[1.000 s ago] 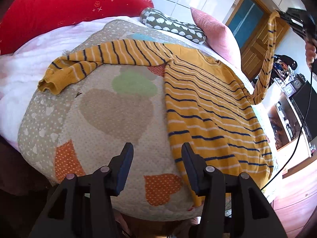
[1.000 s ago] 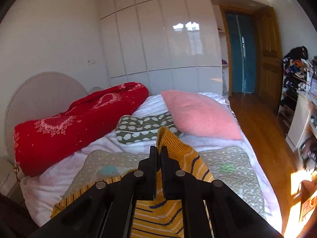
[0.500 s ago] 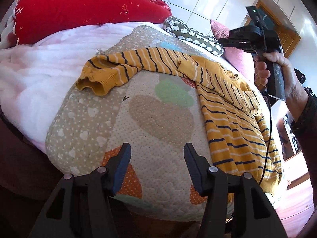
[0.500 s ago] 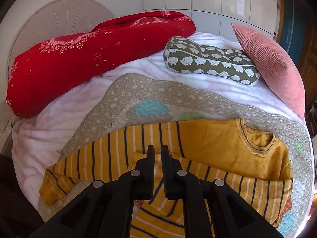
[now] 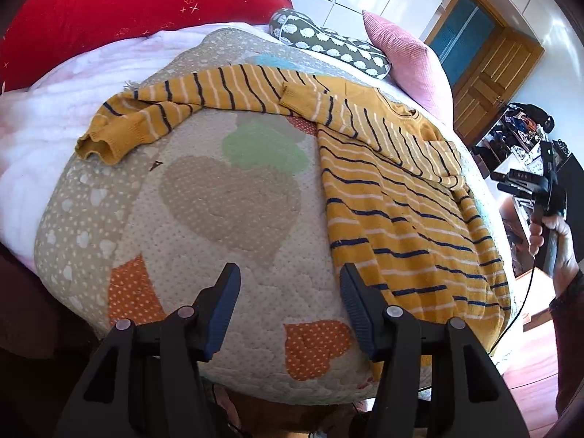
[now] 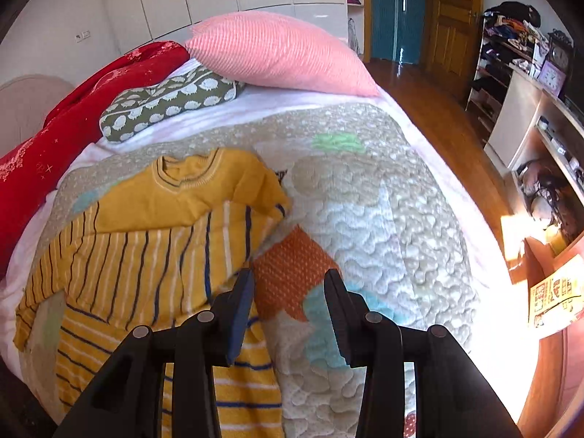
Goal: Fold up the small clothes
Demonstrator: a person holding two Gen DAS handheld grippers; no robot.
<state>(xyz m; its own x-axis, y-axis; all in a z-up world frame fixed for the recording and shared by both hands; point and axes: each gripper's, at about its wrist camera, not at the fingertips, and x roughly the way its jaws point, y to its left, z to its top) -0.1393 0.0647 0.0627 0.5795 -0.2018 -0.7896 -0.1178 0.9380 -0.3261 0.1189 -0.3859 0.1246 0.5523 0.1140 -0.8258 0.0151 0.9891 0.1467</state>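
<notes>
The yellow striped sweater lies flat on the patchwork quilt that covers the bed, one sleeve stretched out toward the white blanket, the other folded across the chest. Its hem runs behind the left gripper's nearer finger, so the bottom edge is partly hidden in the left wrist view. That gripper hangs above bare quilt, jaws parted with nothing between them.

The right wrist view cuts off the outstretched sleeve and much of the lower body, yet it alone shows the neckline clearly, and the folded sleeve's striped band below it. The right gripper sits over the sweater's side edge; its jaws have just been opening and stand apart, holding nothing, with orange and blue quilt patches showing between them.

Only the left view shows the person's hand gripping the right gripper's handle at the frame's edge, a cable trailing down from it. The red bolster, the patterned cushion and the pink pillow lie at the head of the bed. Shelving at the right is too cluttered to read.
</notes>
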